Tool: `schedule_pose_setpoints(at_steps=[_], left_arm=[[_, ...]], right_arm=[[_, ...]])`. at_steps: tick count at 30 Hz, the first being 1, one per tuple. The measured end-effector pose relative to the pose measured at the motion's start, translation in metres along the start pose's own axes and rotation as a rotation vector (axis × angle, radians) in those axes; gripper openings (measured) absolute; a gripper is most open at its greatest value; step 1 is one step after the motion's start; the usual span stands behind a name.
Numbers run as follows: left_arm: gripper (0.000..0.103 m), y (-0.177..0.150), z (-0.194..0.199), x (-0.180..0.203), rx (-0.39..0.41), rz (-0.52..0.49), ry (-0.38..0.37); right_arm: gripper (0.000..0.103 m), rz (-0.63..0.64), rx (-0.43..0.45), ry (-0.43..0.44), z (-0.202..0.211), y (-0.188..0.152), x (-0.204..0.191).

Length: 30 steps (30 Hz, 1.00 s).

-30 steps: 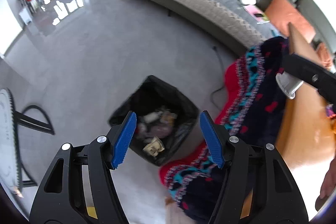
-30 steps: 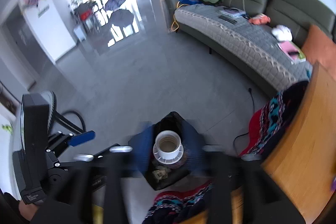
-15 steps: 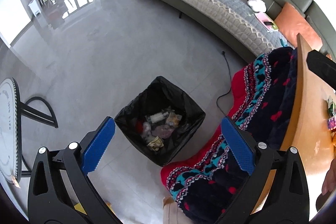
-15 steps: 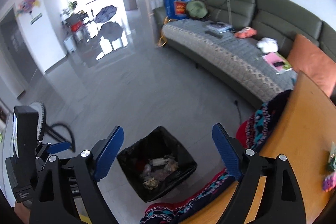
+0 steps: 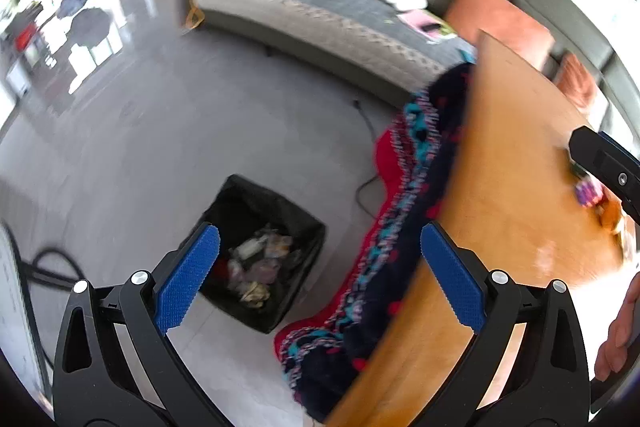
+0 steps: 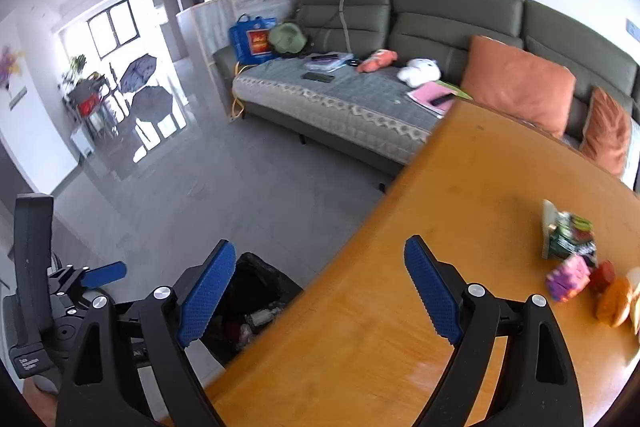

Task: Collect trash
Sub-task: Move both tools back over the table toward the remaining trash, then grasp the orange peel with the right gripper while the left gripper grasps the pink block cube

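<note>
A black-lined trash bin (image 5: 260, 259) stands on the floor beside the wooden table (image 5: 516, 195), with wrappers and scraps in it; it also shows in the right wrist view (image 6: 260, 303). My left gripper (image 5: 316, 267) is open and empty, above the bin's right side and the table edge. My right gripper (image 6: 320, 287) is open and empty over the table's edge. On the table at the right lie a green wrapper (image 6: 566, 235), a pink wrapper (image 6: 568, 277) and orange pieces (image 6: 614, 301).
A patterned red and dark blanket (image 5: 404, 211) hangs off the table's edge next to the bin. A green sofa (image 6: 400, 67) with cushions and clutter runs along the far wall. Grey tiled floor (image 5: 160, 131) lies beyond the bin. A cable trails on the floor (image 5: 366, 187).
A second ago my right gripper held a white cup over the bin; it opened and is empty. Both grippers have opened and swung right, from the bin toward the table.
</note>
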<state>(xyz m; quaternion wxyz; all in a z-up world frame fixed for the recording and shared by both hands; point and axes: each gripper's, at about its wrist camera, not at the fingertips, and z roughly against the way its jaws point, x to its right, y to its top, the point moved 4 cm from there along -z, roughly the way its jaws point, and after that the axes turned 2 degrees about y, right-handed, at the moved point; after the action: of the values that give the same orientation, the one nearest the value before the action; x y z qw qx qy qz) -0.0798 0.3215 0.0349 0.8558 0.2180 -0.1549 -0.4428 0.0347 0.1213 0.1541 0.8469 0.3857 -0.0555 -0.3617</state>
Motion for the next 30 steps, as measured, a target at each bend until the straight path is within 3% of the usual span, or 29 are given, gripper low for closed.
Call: schedule_pose_setpoints(at_steps=[19, 21, 24, 30], left_arm=[[0.097, -0.007, 0.001, 0.234, 0.002, -0.349, -0.172], [0.097, -0.009, -0.003, 0.255, -0.007, -0.373, -0.191], [0.097, -0.011, -0.007, 0.279, -0.016, -0.404, -0.199], [0.097, -0.015, -0.020, 0.314, -0.034, -0.475, -0.197]], right_arm=[[0.087, -0.266, 0.039, -0.240, 0.087, -0.051, 0.207], [0.087, -0.292, 0.035, -0.262, 0.088, -0.054, 0.226], [0.078, -0.330, 0.017, -0.309, 0.085, -0.063, 0.261], [0.077, -0.385, -0.050, -0.346, 0.057, -0.080, 0.309]])
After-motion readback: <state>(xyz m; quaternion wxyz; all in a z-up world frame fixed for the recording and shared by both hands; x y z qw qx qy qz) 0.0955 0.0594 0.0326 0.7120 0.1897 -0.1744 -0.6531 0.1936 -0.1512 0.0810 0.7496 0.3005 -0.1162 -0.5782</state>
